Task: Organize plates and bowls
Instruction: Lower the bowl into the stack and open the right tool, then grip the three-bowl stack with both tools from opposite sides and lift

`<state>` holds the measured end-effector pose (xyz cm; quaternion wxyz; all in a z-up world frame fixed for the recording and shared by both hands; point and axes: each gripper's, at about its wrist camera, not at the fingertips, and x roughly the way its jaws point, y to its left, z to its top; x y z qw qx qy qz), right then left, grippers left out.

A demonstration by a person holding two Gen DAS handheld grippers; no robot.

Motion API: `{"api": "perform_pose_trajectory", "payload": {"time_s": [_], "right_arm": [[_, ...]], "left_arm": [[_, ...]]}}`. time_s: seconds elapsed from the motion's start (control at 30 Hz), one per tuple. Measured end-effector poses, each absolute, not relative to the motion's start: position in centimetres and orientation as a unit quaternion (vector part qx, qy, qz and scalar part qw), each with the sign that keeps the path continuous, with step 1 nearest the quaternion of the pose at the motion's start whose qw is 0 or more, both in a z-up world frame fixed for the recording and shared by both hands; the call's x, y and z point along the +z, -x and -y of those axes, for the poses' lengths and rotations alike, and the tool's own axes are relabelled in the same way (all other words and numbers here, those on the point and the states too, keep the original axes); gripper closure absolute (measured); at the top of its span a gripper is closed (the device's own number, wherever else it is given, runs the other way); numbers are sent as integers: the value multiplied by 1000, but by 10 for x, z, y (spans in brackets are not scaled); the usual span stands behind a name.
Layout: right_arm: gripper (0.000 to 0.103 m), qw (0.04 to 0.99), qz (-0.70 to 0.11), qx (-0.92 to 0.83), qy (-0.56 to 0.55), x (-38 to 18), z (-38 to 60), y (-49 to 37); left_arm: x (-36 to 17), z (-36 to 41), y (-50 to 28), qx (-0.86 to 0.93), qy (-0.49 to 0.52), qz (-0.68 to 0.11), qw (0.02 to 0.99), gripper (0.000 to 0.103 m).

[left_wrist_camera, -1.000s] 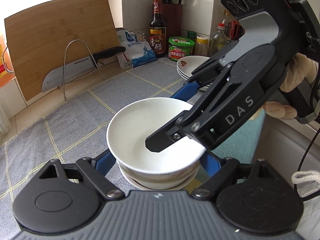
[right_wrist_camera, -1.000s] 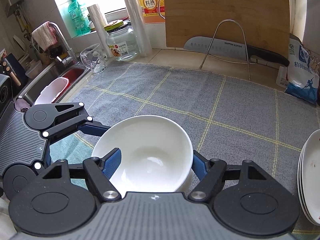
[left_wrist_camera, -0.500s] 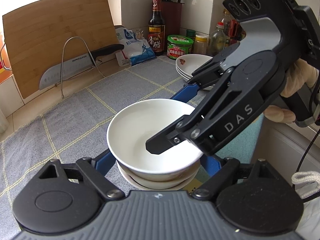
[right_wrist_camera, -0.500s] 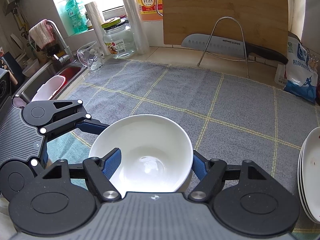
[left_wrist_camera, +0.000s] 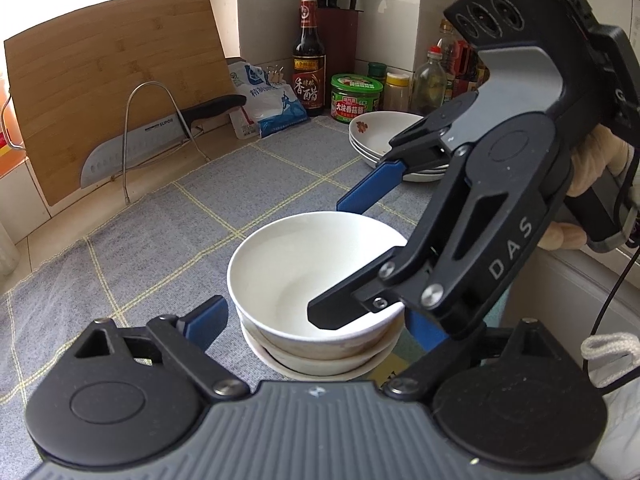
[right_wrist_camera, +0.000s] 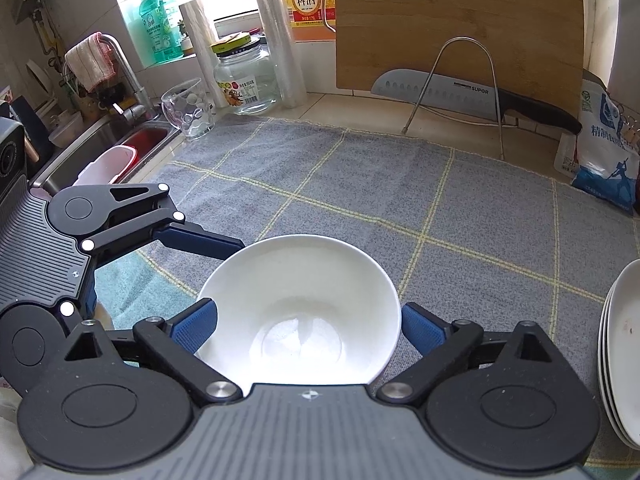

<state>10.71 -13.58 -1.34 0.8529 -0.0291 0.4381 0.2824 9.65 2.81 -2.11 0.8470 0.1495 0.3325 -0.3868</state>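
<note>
Your right gripper has let go, its jaws opening wide around the top bowl at lower centre, stacked on others, while your left gripper opens, gripping nothing.

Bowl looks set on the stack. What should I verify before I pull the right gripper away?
1. White bowl nested in the lower bowls: ok, sits level.
2. Right gripper let go: ok, jaws opening, pads off the bowl, which sits between them.
3. Left gripper clear of the stack: cannot tell; jaws opening, one pad stands apart, the other is partly hidden behind the right gripper.
4. Plate stack out of the way: ok, off to the side on the grey cloth.
</note>
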Motion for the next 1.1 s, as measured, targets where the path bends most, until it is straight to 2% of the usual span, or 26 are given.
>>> {"api": "perform_pose_trajectory", "payload": {"time_s": [0.4, 0.87, 1.1], "right_arm": [[1, 863, -430, 263, 35, -12, 138, -94], [0, 887, -391, 236, 70, 2, 148, -49], [0, 869, -416, 239, 122, -28, 143, -35]], "left_arm": [[-19, -41, -89, -386, -172, -329, 844, 7], [-42, -73, -103, -405, -145, -352, 831, 7], [-57, -71, -103, -426, -164, -347, 819, 7]]}}
